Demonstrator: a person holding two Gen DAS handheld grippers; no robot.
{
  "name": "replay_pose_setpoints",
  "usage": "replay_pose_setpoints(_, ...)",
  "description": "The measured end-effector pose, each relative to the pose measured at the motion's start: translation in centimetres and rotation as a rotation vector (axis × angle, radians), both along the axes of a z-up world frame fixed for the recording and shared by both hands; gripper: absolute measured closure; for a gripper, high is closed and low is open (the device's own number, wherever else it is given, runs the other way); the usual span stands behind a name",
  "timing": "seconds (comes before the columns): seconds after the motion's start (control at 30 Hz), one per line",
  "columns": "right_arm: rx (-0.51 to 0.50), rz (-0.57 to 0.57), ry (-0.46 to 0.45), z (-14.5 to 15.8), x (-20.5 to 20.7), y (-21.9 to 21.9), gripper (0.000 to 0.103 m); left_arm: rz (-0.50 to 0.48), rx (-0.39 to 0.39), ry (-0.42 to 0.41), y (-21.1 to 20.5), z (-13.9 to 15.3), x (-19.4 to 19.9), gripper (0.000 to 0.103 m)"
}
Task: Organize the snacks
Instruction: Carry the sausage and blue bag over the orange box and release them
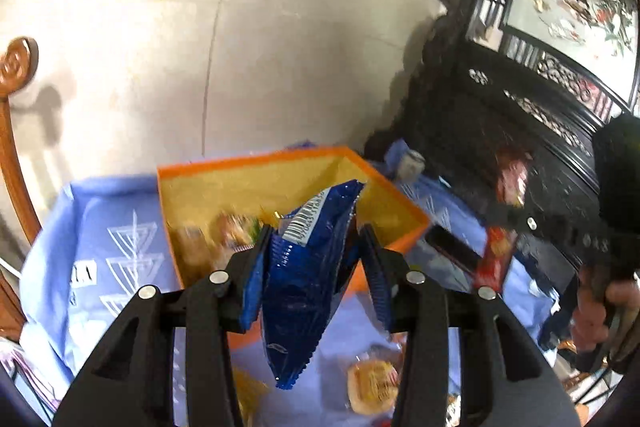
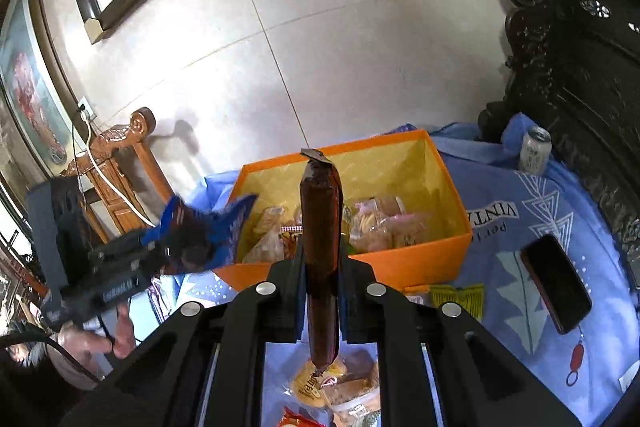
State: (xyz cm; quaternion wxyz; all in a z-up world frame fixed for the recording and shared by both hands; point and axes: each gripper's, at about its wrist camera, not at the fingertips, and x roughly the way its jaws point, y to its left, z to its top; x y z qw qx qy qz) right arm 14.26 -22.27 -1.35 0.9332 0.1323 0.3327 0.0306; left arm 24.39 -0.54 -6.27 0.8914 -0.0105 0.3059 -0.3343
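Left wrist: left tongs (image 1: 316, 251) clamp blue packet (image 1: 304, 283); right tongs (image 2: 320, 259) clamp sausage (image 2: 320, 251) before orange box (image 2: 436, 251)

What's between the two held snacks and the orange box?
Nothing visible. The blue packet in the left gripper and the sausage in the right gripper both face the open-topped orange box, which has room inside.
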Motion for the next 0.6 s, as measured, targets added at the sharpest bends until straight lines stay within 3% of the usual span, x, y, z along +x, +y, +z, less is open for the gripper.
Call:
replay_pose_setpoints(0.43,0.023,0.021,-0.092,3.4,5.6,-0.5,0.09,0.01,-0.05,-0.073,-2.2,5.0,7.5,0.06)
replay_pose_setpoints(0.6,0.045,0.016,-0.088,3.2,9.5,-1.2,0.09,0.06,-0.006,-0.051,-3.4,5.5,10.1,0.06)
